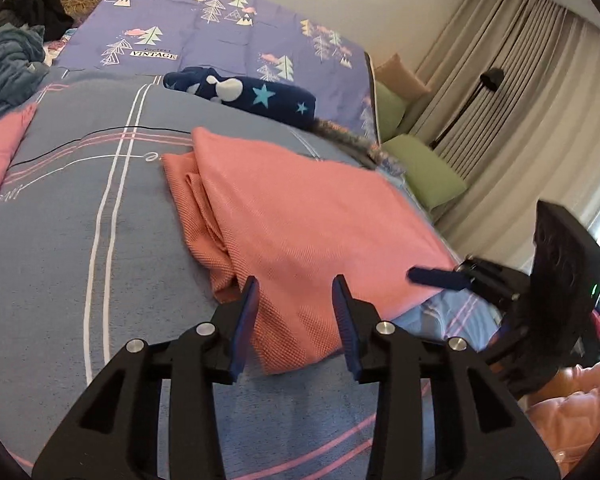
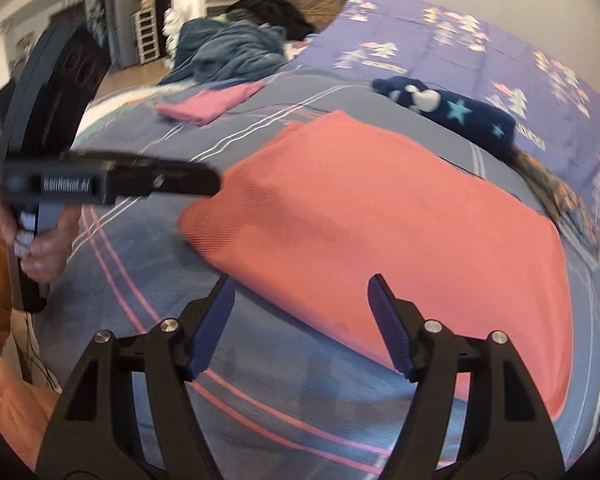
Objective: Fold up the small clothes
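The salmon-pink garment (image 1: 300, 216) lies folded on the grey-blue bedspread (image 1: 80, 240), a broad flat panel on top with its textured knit showing. In the left wrist view, bunched layers peek out along its edge at about nine o'clock, and its near corner points toward six o'clock. Over at ten o'clock from it, well apart, a smaller magenta-pink piece (image 2: 212, 104) sits already folded flat, seen clearly in the right wrist view.

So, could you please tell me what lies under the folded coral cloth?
The coral cloth lies on the grey striped bedcover, whose stripes run up to its edges. Whatever is directly beneath the cloth is covered.
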`<state>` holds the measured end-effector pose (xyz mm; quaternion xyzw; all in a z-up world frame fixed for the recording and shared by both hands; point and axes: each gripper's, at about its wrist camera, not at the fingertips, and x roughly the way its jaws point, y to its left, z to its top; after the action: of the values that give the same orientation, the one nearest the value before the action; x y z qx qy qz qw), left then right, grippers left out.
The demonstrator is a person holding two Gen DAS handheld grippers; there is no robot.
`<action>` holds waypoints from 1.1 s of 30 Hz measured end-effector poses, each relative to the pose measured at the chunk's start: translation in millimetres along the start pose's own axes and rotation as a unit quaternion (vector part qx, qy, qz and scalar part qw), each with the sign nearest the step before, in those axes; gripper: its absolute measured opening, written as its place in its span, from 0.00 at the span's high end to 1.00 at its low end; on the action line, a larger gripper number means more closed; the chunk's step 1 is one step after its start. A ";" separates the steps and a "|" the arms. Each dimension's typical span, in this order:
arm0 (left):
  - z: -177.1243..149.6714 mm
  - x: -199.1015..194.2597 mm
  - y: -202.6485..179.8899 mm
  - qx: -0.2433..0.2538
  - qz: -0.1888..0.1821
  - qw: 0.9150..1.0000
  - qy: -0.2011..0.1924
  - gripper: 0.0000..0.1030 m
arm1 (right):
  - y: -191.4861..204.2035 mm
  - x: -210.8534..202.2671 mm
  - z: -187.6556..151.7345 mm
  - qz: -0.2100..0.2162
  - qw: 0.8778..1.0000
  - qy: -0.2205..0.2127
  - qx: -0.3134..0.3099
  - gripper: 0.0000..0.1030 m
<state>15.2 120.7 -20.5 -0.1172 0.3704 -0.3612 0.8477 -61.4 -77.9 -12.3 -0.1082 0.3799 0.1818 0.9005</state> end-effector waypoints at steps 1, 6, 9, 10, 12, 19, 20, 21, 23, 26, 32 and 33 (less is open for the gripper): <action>-1.2 -2.2 2.0 0.001 0.012 1.000 -0.005 0.63 | 9.9 3.0 1.9 0.000 1.000 0.003 -0.018 0.32; -7.2 -19.2 44.1 -0.071 0.040 0.996 -0.024 0.62 | 54.8 22.2 9.2 -0.025 0.992 0.013 -0.121 0.32; -13.2 -28.9 57.2 -0.089 0.048 0.994 -0.031 0.62 | 77.4 38.2 11.3 -0.061 0.984 0.014 -0.168 0.33; -14.9 -31.1 59.1 -0.090 0.049 0.994 -0.032 0.61 | 82.9 43.3 12.1 -0.078 0.980 0.011 -0.182 0.33; -16.0 -32.9 63.3 -0.099 0.045 0.993 -0.035 0.61 | 91.0 50.5 15.4 -0.107 0.974 -0.002 -0.201 0.37; -14.5 -34.5 79.7 -0.125 0.048 0.990 -0.040 0.61 | 121.6 73.5 21.2 -0.177 0.945 -0.040 -0.273 0.93; -15.3 -36.3 81.1 -0.124 0.049 0.990 -0.040 0.61 | 122.0 67.7 21.1 -0.169 0.947 -0.052 -0.270 0.93; -15.2 -37.0 82.0 -0.124 0.050 0.990 -0.041 0.61 | 120.8 63.9 20.7 -0.161 0.947 -0.058 -0.270 0.93; -15.1 -37.4 86.7 -0.132 0.047 0.989 -0.040 0.61 | 120.2 54.2 18.0 -0.145 0.947 -0.067 -0.278 0.94; -10.8 -31.7 91.3 -0.143 0.030 0.989 -0.033 0.58 | 106.1 45.5 20.0 -0.104 0.964 -0.061 -0.239 0.94; 9.0 0.0 82.6 -0.131 -0.077 0.988 0.016 0.45 | 103.1 43.9 23.9 -0.089 0.972 -0.059 -0.211 0.94; 11.9 6.1 83.0 -0.133 -0.097 0.986 0.024 0.38 | 105.9 45.2 22.7 -0.093 0.970 -0.059 -0.217 0.94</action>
<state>70.2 174.7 -54.1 -0.2554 0.4222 -0.3924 0.7762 -60.9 37.2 -35.4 -0.3247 0.2658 0.1812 0.8894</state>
